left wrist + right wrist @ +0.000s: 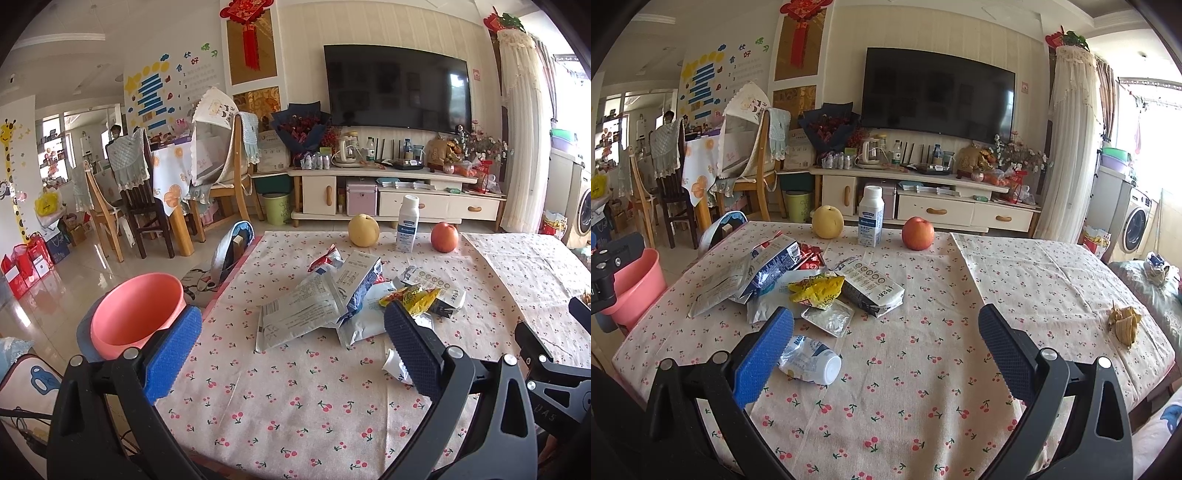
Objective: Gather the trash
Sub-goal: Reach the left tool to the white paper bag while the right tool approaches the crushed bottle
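A pile of empty wrappers lies on the cherry-print tablecloth, with a yellow snack bag, a foil blister pack and a crushed white bottle. A banana peel lies at the table's right edge. A pink bin stands on the floor left of the table. My left gripper is open and empty above the table, short of the pile. My right gripper is open and empty, its left finger next to the crushed bottle.
A yellow pear, an upright white bottle and a red apple stand along the table's far edge. A backpack leans at the far left corner. Chairs, a TV cabinet and a washing machine stand beyond.
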### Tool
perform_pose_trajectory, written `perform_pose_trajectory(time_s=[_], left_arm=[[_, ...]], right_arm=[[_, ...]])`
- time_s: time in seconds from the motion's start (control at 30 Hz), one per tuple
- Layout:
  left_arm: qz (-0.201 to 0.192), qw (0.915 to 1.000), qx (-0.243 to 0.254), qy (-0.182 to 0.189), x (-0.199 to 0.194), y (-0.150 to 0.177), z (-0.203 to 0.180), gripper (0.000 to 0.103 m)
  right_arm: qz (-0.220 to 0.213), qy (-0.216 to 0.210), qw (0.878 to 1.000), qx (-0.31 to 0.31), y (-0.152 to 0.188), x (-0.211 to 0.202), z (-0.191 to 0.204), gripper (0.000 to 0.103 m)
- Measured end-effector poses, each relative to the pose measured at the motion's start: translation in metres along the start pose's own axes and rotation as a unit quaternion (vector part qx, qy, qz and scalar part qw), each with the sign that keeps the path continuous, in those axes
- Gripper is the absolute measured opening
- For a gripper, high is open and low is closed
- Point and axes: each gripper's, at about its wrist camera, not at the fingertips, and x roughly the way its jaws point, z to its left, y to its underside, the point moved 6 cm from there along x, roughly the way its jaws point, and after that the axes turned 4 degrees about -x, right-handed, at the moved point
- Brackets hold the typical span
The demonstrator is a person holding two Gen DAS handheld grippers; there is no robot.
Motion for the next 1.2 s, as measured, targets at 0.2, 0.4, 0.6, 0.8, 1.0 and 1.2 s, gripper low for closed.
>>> perform_pose_trajectory(time_s=[0.2,0.4,0.6,0.8,1.0,1.2], left_arm=[[0.015,0.9992,0.003,0.036,0.016,0.009,-0.002,0.1],[0.042,0.9951,0.023,0.086,0.048,0.022,-0.004,0.1],[0.085,0.9872,0.032,0.131,0.086,0.031,-0.006,0.1],[0.144,0.9778,-0.014,0.152,0.128,0.035,-0.002,0.1],[0.197,0.9631,-0.094,0.157,0.168,0.035,0.003,0.099],[0.227,0.9515,-0.151,0.143,0.206,0.034,0.016,0.1]], right_arm=[[0.028,-0.022,0.999,0.029,0.005,0.01,-0.012,0.099],[0.062,-0.075,0.994,0.04,0.011,0.027,-0.007,0.099],[0.112,-0.166,0.979,0.028,0.022,0.05,0.026,0.099],[0.161,-0.204,0.965,0.038,0.033,0.078,0.042,0.099],[0.193,-0.22,0.955,0.05,0.039,0.098,0.048,0.099],[0.199,-0.215,0.956,0.027,0.04,0.108,0.054,0.099]])
